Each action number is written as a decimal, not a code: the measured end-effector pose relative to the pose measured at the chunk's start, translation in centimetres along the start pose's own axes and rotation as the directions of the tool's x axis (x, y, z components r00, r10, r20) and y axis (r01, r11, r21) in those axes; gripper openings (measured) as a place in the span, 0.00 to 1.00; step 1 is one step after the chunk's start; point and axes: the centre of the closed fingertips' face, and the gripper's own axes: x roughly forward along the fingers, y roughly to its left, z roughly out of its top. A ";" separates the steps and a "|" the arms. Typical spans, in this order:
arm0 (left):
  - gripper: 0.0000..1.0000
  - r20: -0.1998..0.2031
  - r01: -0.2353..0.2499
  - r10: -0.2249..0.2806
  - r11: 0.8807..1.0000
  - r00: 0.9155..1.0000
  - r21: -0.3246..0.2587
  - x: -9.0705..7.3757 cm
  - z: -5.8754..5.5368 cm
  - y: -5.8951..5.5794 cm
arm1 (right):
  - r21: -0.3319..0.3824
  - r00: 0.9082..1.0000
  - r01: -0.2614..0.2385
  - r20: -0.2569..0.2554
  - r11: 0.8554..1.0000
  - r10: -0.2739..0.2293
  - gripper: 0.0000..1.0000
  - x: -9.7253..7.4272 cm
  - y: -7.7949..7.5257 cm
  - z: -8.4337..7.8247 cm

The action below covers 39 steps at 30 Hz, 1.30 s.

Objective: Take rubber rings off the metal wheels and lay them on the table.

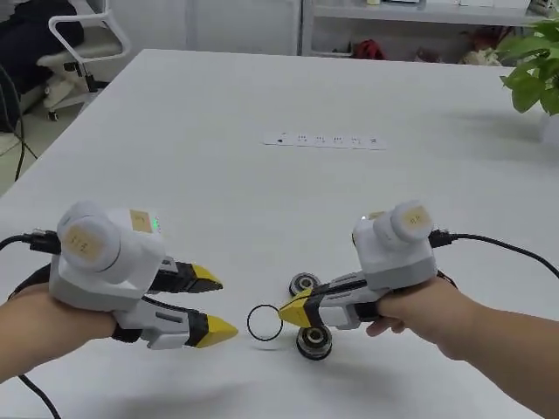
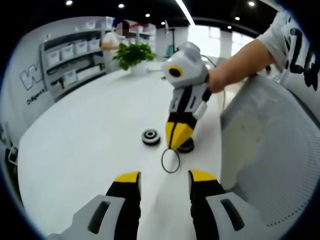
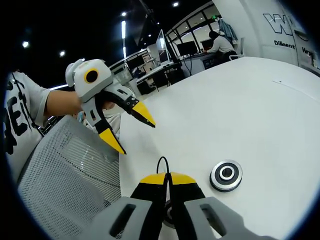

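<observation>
Rubber ring (image 1: 265, 322) is down by the white table (image 1: 349, 87), between the grippers. Left gripper (image 1: 225, 305): jaws spread, empty. Right gripper (image 1: 284, 312) pinches the ring's edge, with a metal wheel (image 1: 305, 283) on its far side and another wheel (image 1: 314, 341) on its near side.

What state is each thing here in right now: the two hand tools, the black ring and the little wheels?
left gripper: open, holding nothing.
right gripper: shut on the ring's edge.
rubber ring: off the wheels, pinched by the right gripper.
far metal wheel: lying flat on the table, untouched.
near metal wheel: lying flat, partly under the right gripper.
</observation>
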 end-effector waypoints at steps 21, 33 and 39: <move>0.38 -0.017 0.002 -0.002 1.000 1.000 0.003 0.2 -0.3 0.0 | -0.004 0.999 0.038 -0.017 0.999 -0.038 0.13 -0.1 -0.8 -1.0; 0.38 -0.017 0.007 -0.007 1.000 1.000 0.011 0.4 0.1 -0.1 | -0.015 0.999 0.034 -0.003 0.999 -0.034 0.17 -0.8 -0.5 -0.4; 0.37 -0.013 0.010 -0.010 1.000 1.000 0.016 0.6 0.5 -0.1 | -0.044 1.000 0.024 -0.008 0.999 -0.025 0.19 -1.2 0.0 -0.4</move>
